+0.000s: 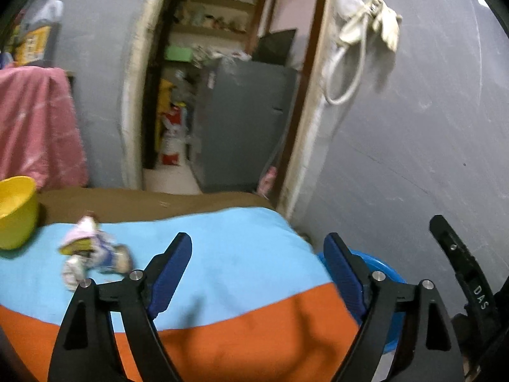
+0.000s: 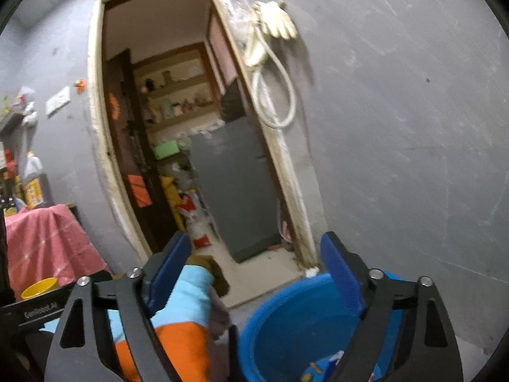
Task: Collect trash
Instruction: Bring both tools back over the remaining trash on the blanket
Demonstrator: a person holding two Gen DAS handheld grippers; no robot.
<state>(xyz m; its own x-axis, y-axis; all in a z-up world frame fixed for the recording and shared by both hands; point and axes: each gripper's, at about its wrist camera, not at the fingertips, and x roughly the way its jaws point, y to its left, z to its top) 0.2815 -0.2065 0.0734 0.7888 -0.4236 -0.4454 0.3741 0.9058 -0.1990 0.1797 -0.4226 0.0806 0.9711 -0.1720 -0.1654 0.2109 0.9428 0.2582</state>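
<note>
Crumpled wrappers [image 1: 92,251] lie in a small pile on the light-blue and orange cloth [image 1: 222,254] at the left. My left gripper [image 1: 257,248] is open and empty above the cloth, to the right of the pile. A blue bucket [image 2: 286,324] stands on the floor beside the cloth's right edge, with a wrapper [image 2: 321,366] in its bottom. My right gripper [image 2: 254,251] is open and empty above the bucket's rim. The bucket's rim also shows in the left wrist view [image 1: 381,267], with the right gripper's black body [image 1: 464,273] beside it.
A yellow bowl [image 1: 16,210] sits at the cloth's far left. A pink-covered stand [image 1: 35,121] with bottles is behind it. An open doorway [image 2: 178,146] leads to a room with a grey cabinet [image 2: 235,187]. A grey wall [image 2: 397,143] with hanging gloves and hose is on the right.
</note>
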